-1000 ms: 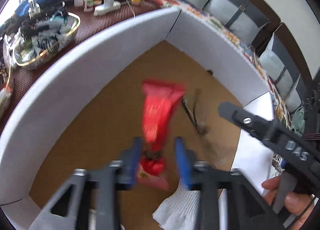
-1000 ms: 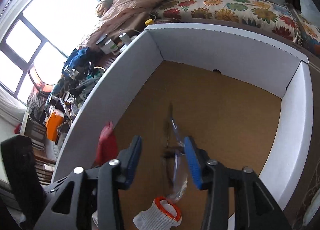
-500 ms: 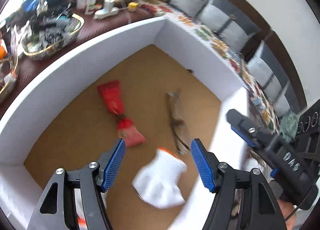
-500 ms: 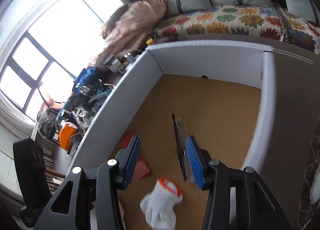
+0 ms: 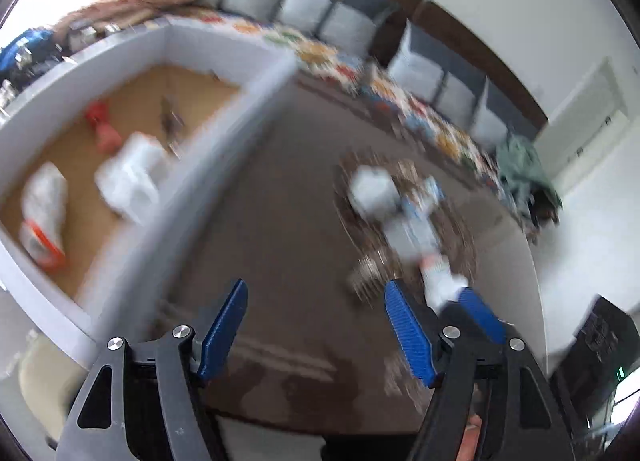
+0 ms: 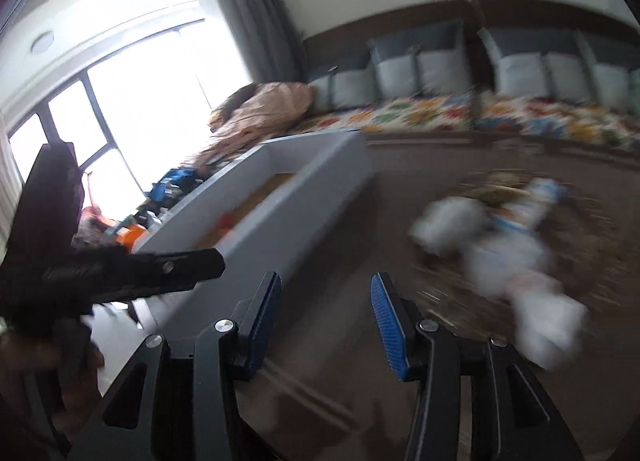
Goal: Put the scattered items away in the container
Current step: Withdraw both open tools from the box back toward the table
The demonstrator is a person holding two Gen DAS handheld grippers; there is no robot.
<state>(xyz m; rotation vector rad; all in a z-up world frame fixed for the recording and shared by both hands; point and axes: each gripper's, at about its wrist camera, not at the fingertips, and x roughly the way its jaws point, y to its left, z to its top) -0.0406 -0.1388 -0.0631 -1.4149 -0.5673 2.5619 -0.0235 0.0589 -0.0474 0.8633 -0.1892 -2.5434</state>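
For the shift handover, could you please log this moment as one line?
left gripper: opening, empty | right gripper: open, empty | box: holds gloves, red packet | pile: on table

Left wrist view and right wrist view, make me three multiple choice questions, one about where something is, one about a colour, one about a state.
1. Where does the red wrapper lie?
A. inside the white box
B. on the sofa
C. between the jaws

2. What colour is the cuff of the white glove in the box?
A. green
B. orange
C. black

3. What is between the jaws of the right gripper?
A. the red wrapper
B. a glove
C. nothing

Answers: 1 A, the wrapper rests on the box's brown floor near the glasses. 2 B, an orange band rims the glove's opening. 3 C, only the dark table shows in the gap; the jaws of the left gripper are opening, empty too.
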